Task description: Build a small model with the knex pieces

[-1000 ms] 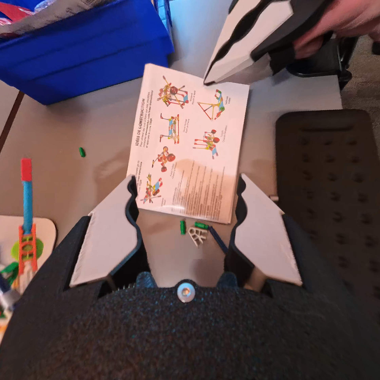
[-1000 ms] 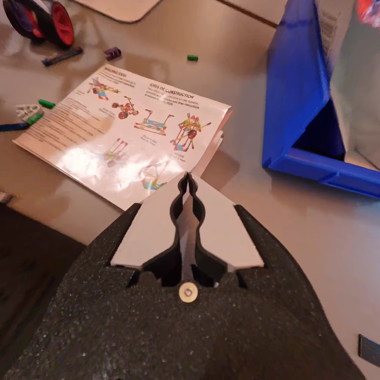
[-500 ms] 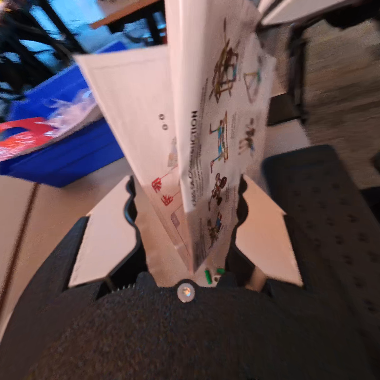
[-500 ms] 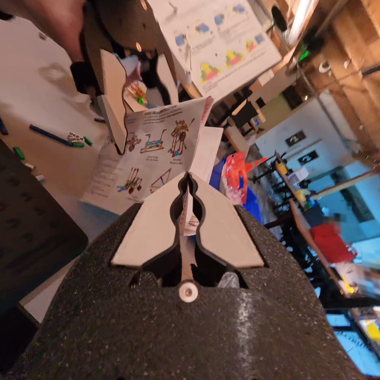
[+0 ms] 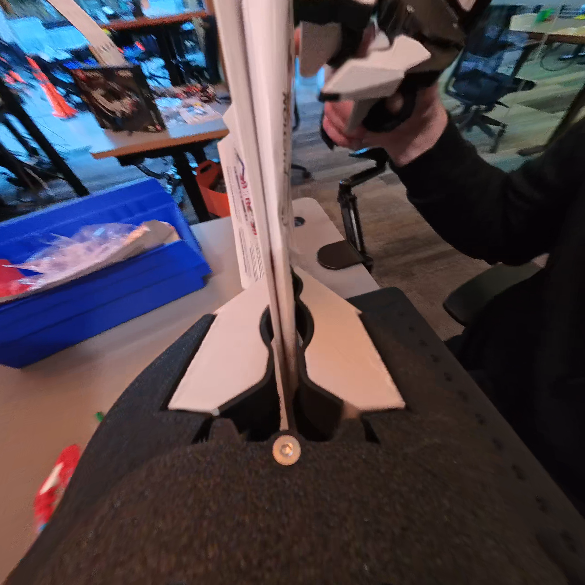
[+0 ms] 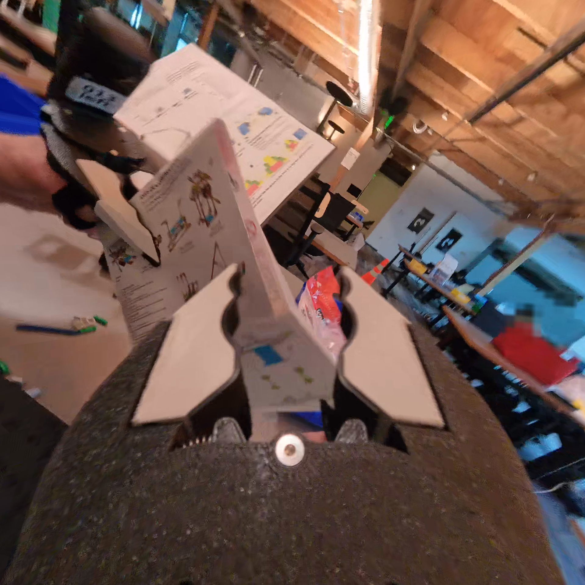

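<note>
A white instruction booklet (image 5: 266, 126) with coloured model pictures is held upright above the table. My left gripper (image 5: 283, 278) is shut on its lower edge, and I see the booklet edge-on. In the right wrist view the booklet (image 6: 202, 202) fans open, and the left gripper (image 6: 148, 250) clamps its left side. My right gripper (image 6: 289, 270) is open, with a loose page lying between its fingers. It also shows in the left wrist view (image 5: 313, 84), held by a hand beside the booklet's top.
A blue bin (image 5: 95, 285) with plastic bags stands on the beige table (image 5: 63, 395) at the left. A black perforated pad (image 5: 443, 380) lies at the right. Small green pieces (image 6: 95, 323) and a blue rod (image 6: 41, 329) lie on the table. Other tables and chairs stand behind.
The booklet went from flat on the table to upright in the air. My left gripper has shut on it. My right gripper, shut on it before, has opened.
</note>
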`<state>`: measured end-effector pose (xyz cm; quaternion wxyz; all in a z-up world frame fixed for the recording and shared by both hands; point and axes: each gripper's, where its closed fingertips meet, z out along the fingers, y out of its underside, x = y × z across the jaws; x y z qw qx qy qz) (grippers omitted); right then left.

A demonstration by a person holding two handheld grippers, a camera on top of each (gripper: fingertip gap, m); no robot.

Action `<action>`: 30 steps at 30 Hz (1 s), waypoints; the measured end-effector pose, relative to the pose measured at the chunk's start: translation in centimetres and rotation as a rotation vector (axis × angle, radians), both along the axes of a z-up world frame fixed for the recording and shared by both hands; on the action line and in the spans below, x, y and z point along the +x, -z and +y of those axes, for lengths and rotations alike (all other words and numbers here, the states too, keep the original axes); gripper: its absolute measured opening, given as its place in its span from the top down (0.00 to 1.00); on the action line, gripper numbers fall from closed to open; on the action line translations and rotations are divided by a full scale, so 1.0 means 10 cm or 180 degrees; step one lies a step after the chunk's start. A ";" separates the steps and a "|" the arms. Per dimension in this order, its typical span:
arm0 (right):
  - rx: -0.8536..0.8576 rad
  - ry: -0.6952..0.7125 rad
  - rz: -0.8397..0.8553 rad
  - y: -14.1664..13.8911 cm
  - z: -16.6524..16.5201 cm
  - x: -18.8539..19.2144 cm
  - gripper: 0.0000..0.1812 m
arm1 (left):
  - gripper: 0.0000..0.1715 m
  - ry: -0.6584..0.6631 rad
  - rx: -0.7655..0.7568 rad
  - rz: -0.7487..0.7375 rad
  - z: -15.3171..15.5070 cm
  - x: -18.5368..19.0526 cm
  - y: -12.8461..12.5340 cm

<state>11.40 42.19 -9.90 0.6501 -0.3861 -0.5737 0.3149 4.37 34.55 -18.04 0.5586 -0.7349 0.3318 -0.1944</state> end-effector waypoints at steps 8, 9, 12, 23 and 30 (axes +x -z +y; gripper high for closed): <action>0.0458 -0.0450 -0.0475 0.16 -0.27 -0.23 0.55 | 1.00 0.0083 -0.0043 0.1069 -0.33 -0.11 -0.14; 0.0687 -0.0559 -0.0718 0.25 -0.37 -0.28 0.55 | 1.00 0.0035 -0.0037 0.1244 -0.35 -0.12 -0.17; 0.0983 -0.0734 -0.1326 0.53 -0.49 -0.45 0.62 | 1.00 -0.0126 0.0080 0.1440 -0.42 -0.18 -0.33; -0.0238 -0.0110 -0.0293 -0.03 -0.07 -0.72 1.00 | 0.84 -0.0721 0.0737 0.2689 -0.46 -0.18 -0.58; -0.0260 -0.0533 -0.0282 -0.05 -0.33 -0.69 1.00 | 0.97 -0.1272 0.1128 0.2173 -0.51 -0.56 -1.03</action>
